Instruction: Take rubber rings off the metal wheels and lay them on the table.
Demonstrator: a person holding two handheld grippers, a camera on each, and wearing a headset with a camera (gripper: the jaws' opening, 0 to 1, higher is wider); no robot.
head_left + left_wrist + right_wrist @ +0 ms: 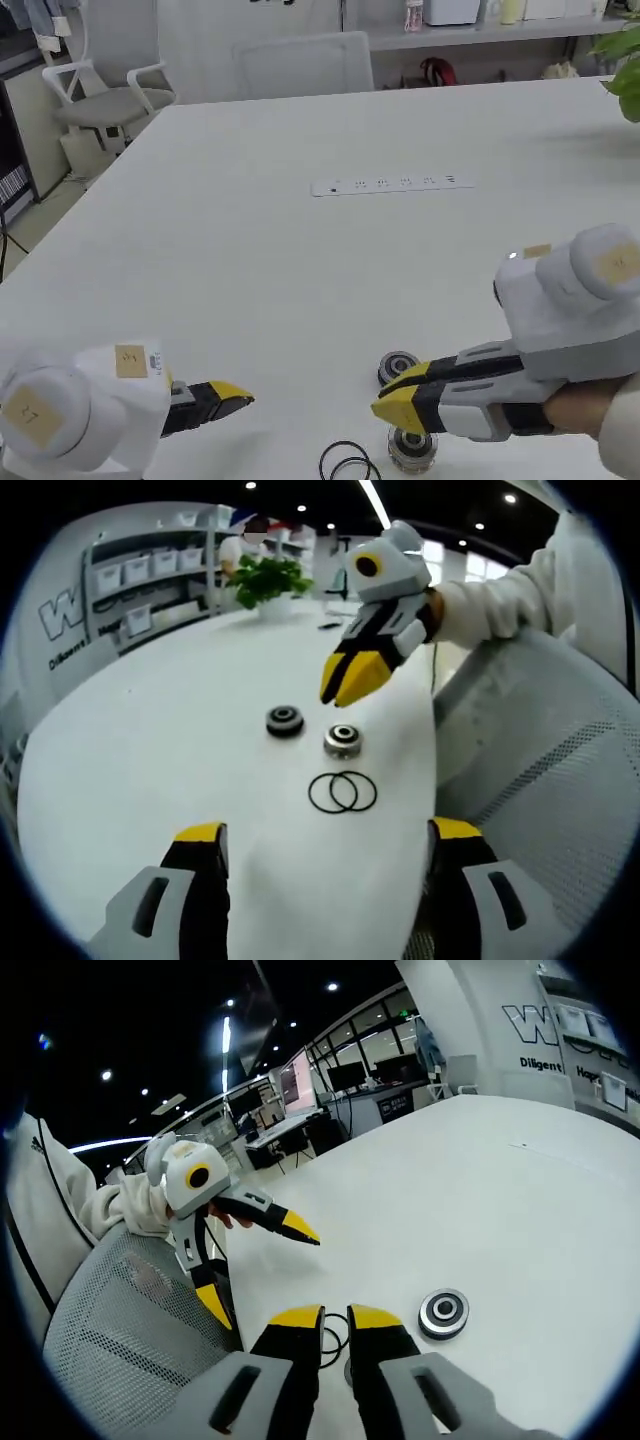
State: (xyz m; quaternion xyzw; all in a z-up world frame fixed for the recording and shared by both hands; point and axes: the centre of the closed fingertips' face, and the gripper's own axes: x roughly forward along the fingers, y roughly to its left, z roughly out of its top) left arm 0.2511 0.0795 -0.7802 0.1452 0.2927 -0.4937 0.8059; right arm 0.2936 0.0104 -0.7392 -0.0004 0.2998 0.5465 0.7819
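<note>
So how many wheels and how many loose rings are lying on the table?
Metal wheels: 2, one with a dark rim, one bare and silvery
Loose rubber rings: 2, black, lying overlapped, one and the other
Total: 4

Head view. On the table (250, 260), two overlapping rings (348, 462) lie at the near edge. A wheel (412, 452) sits just beside them at 3 o'clock, and a second wheel (393, 365) at its 12. The power strip (392, 184) lies mid-table, farther at 12. Chair (100, 100) at 10, plant (625, 75) at 2.
</note>
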